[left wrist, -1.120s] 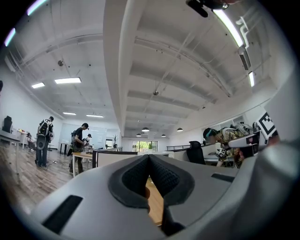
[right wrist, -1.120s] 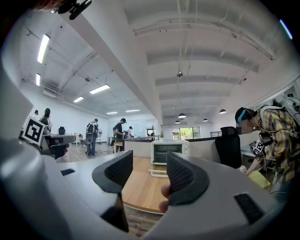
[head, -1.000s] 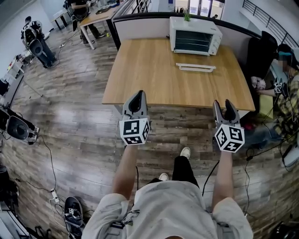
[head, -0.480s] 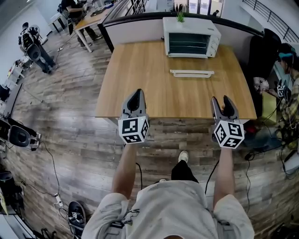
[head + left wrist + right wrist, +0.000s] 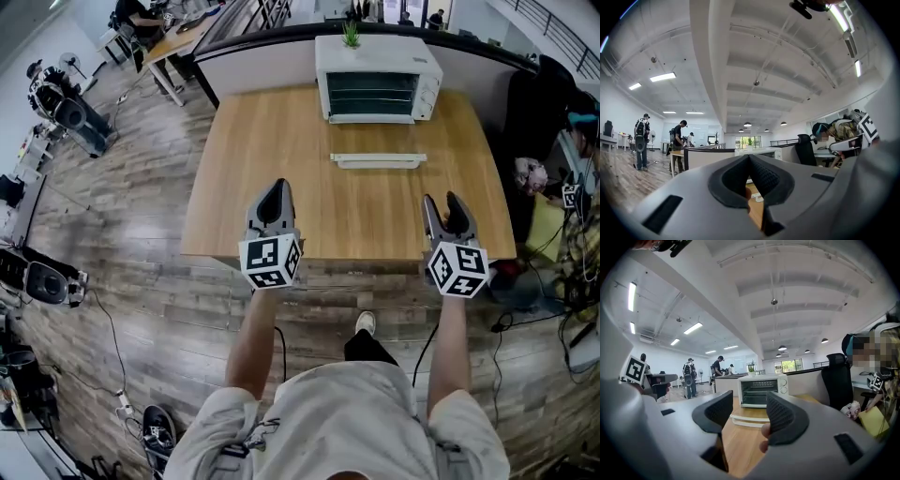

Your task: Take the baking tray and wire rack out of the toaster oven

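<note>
Low in the head view, the left gripper [image 5: 274, 187] rides pinched closed and the right gripper [image 5: 443, 201] gapes partway, empty. Both have advanced over the near edge of the light wooden tabletop [image 5: 281, 178]. At upper centre the boxy white toaster oven [image 5: 378, 58] has drawn closer but is still out of reach. Its metal wire rack [image 5: 368, 92] sits inside, and the baking tray is indistinct.

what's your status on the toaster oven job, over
Left gripper shut, empty; right gripper open, empty. Both at table near edge; toaster oven at far edge, untouched. White flat piece lies before it.
</note>
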Demonstrator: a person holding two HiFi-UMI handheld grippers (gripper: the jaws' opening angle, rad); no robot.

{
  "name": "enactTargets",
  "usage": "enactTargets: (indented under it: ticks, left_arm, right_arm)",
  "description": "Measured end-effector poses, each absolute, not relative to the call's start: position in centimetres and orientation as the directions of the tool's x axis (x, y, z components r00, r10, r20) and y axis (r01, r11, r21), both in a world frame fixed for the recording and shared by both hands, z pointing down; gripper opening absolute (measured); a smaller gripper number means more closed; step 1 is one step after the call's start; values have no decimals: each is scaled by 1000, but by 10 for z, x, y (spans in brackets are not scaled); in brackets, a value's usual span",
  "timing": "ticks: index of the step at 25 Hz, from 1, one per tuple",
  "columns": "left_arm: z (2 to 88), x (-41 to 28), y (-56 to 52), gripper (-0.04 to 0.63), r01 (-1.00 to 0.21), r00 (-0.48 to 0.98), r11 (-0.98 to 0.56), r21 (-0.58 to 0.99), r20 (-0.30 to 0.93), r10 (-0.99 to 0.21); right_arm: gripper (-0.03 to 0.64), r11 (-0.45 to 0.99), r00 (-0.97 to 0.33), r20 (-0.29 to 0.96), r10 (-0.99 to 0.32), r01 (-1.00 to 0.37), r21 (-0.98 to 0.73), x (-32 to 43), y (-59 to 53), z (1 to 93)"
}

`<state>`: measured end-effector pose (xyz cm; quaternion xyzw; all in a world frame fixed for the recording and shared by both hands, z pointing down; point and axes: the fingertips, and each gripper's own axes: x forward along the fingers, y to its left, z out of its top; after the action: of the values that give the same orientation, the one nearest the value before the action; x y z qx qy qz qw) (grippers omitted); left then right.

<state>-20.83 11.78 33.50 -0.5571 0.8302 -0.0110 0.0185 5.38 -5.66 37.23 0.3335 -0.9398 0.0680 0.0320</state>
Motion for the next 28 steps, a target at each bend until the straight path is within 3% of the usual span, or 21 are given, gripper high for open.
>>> enactTargets:
  ticks: [9, 28]
  left_arm:
    - [348, -210, 61, 14, -914, -405, 404, -44, 20, -914]
    - [338, -193, -29, 15, -916, -380, 383, -119, -52, -924]
  right_arm:
    - [238, 758, -768, 126, -628, -640, -128, 66, -121, 389]
    - [233, 783, -797, 96, -597, -604, -148, 48, -202, 389]
